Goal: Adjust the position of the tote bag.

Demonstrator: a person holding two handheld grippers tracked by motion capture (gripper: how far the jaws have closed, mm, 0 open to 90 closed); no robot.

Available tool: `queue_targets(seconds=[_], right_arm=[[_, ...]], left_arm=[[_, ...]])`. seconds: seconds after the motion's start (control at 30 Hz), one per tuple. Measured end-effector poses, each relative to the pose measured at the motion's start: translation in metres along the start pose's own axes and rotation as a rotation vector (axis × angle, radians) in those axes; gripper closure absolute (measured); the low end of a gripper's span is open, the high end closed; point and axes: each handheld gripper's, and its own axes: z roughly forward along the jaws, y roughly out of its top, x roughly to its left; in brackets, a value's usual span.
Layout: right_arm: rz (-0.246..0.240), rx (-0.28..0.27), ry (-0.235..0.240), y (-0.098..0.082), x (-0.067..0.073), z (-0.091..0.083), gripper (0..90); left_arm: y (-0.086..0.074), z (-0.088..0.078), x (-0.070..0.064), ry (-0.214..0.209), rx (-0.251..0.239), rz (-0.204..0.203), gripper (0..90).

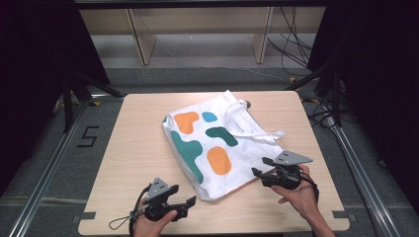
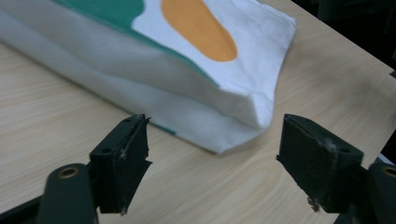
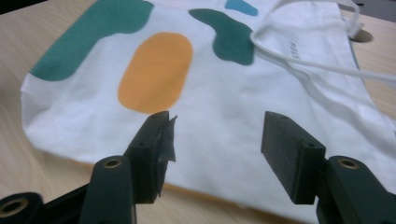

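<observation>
A white bag (image 1: 217, 148) with orange and green blobs is lying flat; both grippers (image 2: 212, 154) (image 3: 215, 140) are gaping wide beside it.

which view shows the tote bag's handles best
The high view: the tote bag lies whole on the table, with its white handles looped at the far end. The right gripper view catches part of the handles. The left gripper view shows the bag's near corner.

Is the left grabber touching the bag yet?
Apart. In the left gripper view, bare table shows between the open left gripper and the bag's corner.
</observation>
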Motion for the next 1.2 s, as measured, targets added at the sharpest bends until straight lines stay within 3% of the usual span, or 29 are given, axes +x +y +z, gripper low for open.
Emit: queue_targets(seconds=[0.03, 0.07, 0.1, 0.2, 0.27, 0.3, 0.33, 0.37, 0.43, 0.5, 0.53, 0.6, 0.63, 0.67, 0.7, 0.73, 0.77, 0.8, 0.83, 0.9, 0.93, 0.97, 1.0, 1.03, 1.07, 1.17, 1.2], right_arm=[[0.035, 0.007, 0.007, -0.001, 0.0, -0.003, 42.3], [0.018, -0.002, -0.005, -0.001, -0.007, -0.007, 42.3], [0.05, -0.008, -0.001, -0.002, -0.007, -0.009, 42.4], [0.039, -0.033, -0.019, -0.004, -0.014, -0.013, 42.3], [0.038, -0.014, -0.019, -0.005, -0.017, -0.014, 42.1], [0.037, -0.014, -0.02, -0.006, -0.019, -0.013, 42.0], [0.071, 0.0, -0.027, -0.006, -0.017, -0.014, 41.9], [0.06, -0.015, -0.021, -0.007, -0.019, -0.012, 41.9], [0.048, -0.021, -0.034, -0.007, -0.021, -0.012, 41.7], [0.043, -0.016, -0.035, -0.007, -0.022, -0.012, 41.6], [0.06, -0.014, -0.036, -0.007, -0.02, -0.012, 41.7], [0.056, -0.01, -0.035, -0.007, -0.021, -0.013, 41.9], [0.037, -0.016, -0.024, -0.007, -0.024, -0.012, 41.9], [0.041, -0.009, -0.039, -0.007, -0.024, -0.012, 41.9], [0.054, -0.01, -0.042, -0.007, -0.023, -0.013, 42.0], [0.058, -0.011, -0.048, -0.007, -0.024, -0.014, 42.1], [0.044, -0.015, -0.054, -0.007, -0.026, -0.015, 42.3], [0.026, -0.031, -0.06, -0.007, -0.029, -0.015, 42.3], [0.064, -0.018, -0.068, -0.007, -0.028, -0.018, 42.4], [0.071, -0.031, -0.081, -0.007, -0.032, -0.021, 42.6], [0.071, -0.038, -0.083, -0.007, -0.034, -0.023, 42.8], [0.073, -0.038, -0.095, -0.007, -0.034, -0.025, 42.8], [0.075, -0.036, -0.102, -0.008, -0.035, -0.027, 42.7], [0.075, -0.042, -0.112, -0.008, -0.037, -0.027, 42.5], [0.049, -0.052, -0.113, -0.008, -0.041, -0.028, 42.3], [0.067, -0.027, -0.144, -0.011, -0.042, -0.029, 39.9], [0.034, -0.014, -0.138, -0.011, -0.046, -0.028, 38.1]], left_arm=[[0.001, 0.007, -0.002, -0.004, 0.012, -0.005, 25.5], [0.002, 0.012, -0.004, -0.004, 0.011, -0.017, 25.9], [0.002, 0.017, -0.005, -0.004, 0.019, -0.014, 25.8], [0.006, 0.028, -0.005, 0.003, 0.021, -0.039, 22.1], [0.007, 0.038, -0.007, 0.0, 0.024, -0.066, 22.0], [0.009, 0.042, -0.008, -0.011, 0.036, -0.057, 21.7], [0.009, 0.046, -0.009, -0.016, 0.032, -0.064, 21.7], [0.01, 0.05, -0.009, -0.009, 0.038, -0.062, 22.5], [0.01, 0.058, -0.009, 0.05, 0.031, -0.039, 28.5], [0.01, 0.061, -0.008, 0.104, 0.037, 0.03, 44.4], [0.009, 0.062, -0.007, 0.113, 0.01, 0.037, 50.9], [0.008, 0.062, 0.0, 0.101, 0.016, 0.034, 62.2], [0.008, 0.062, 0.002, 0.105, 0.013, 0.05, 64.6], [0.008, 0.059, 0.006, 0.121, 0.025, 0.081, 68.3], [0.008, 0.058, 0.008, 0.125, 0.009, 0.086, 72.9], [0.009, 0.054, 0.014, 0.131, 0.034, 0.116, 75.9], [0.01, 0.053, 0.019, 0.119, 0.011, 0.114, 81.6], [0.01, 0.049, 0.026, 0.119, 0.031, 0.12, 84.4], [0.01, 0.046, 0.032, 0.122, 0.03, 0.126, 85.3], [0.012, 0.038, 0.042, 0.141, 0.043, 0.142, 86.8], [0.013, 0.037, 0.047, 0.145, 0.013, 0.114, 87.3], [0.013, 0.032, 0.054, 0.156, 0.04, 0.136, 87.7], [0.013, 0.031, 0.059, 0.169, 0.029, 0.118, 88.0], [0.014, 0.028, 0.065, 0.177, 0.036, 0.118, 88.2], [0.015, 0.028, 0.067, 0.178, 0.01, 0.089, 88.3], [0.018, 0.022, 0.086, 0.217, 0.026, 0.108, 88.3], [0.02, 0.021, 0.092, 0.226, 0.036, 0.11, 88.3]])
